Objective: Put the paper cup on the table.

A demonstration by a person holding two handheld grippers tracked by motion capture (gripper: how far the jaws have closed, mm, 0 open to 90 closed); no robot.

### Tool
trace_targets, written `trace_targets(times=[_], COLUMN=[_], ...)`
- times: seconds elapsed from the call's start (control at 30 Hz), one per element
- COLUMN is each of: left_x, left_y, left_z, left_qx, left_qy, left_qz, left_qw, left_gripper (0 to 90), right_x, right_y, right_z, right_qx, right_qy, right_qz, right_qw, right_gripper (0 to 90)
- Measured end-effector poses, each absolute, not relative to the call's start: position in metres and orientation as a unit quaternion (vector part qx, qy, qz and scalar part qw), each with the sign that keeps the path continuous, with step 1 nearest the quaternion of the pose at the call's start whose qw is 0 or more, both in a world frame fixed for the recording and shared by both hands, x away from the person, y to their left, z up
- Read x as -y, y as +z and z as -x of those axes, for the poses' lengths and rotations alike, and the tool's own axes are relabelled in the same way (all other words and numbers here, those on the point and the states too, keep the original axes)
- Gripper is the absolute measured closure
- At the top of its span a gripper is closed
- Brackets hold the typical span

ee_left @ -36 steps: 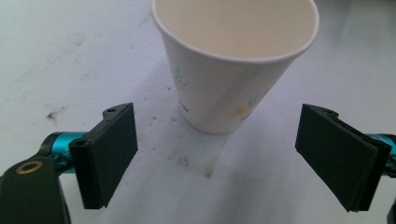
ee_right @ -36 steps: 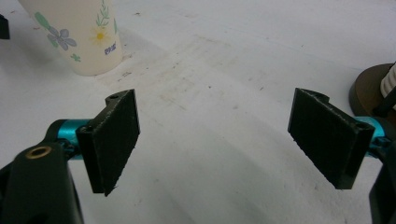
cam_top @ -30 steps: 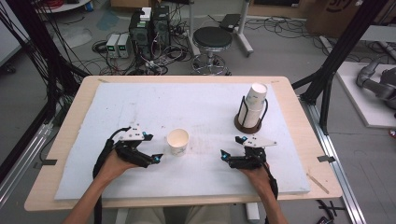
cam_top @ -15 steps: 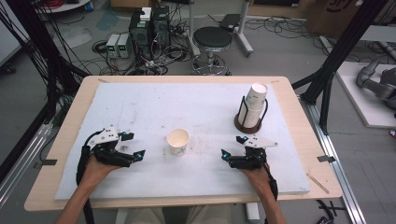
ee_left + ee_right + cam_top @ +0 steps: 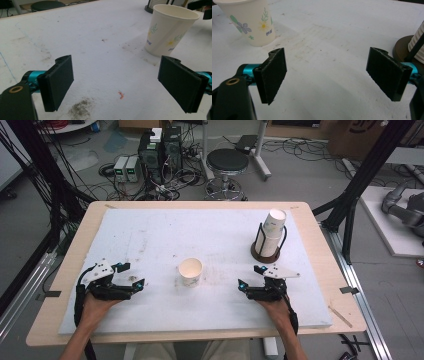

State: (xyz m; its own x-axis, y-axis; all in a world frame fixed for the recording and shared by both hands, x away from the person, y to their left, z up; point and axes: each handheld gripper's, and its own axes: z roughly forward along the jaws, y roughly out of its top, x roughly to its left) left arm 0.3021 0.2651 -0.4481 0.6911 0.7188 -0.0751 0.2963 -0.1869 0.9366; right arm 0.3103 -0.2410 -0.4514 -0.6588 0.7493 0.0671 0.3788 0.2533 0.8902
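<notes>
Wooden table (image 5: 70, 270) carries white mat (image 5: 160, 235); paper cup (image 5: 190, 271); cup holder (image 5: 268, 240).

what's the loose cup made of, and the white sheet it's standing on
The cup looks like matte paper: thin rolled rim, printed flowers on the wall. The white sheet seems to be foam board or a similar soft mat: dull, slightly grainy, scuffed and stained; the exact material is unclear.

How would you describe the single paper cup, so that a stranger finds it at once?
On the white mat, look near the front middle, between the two grippers. The paper cup stands upright and open there, alone. Unlike the cups stacked in the wire holder, it has nothing around it.
</notes>
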Motion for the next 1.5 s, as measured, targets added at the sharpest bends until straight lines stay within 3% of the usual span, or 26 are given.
trace_targets(times=[0.33, 1.5], left_x=[-0.2737, -0.2734], left_y=[-0.4552, -0.4559], left_z=[-0.3003, -0.2983], left_qx=[-0.358, -0.352], left_qy=[0.194, 0.201], left_qz=[-0.721, -0.721], left_qw=[0.561, 0.562], left_gripper=[13.7, 14.8], right_x=[0.2406, 0.2405], right_y=[-0.4513, -0.4515], right_z=[-0.3091, -0.3075], right_qx=[-0.768, -0.770], right_qy=[0.489, 0.492], right_qz=[-0.366, -0.356], right_qw=[0.193, 0.197], right_gripper=[17.0, 17.0])
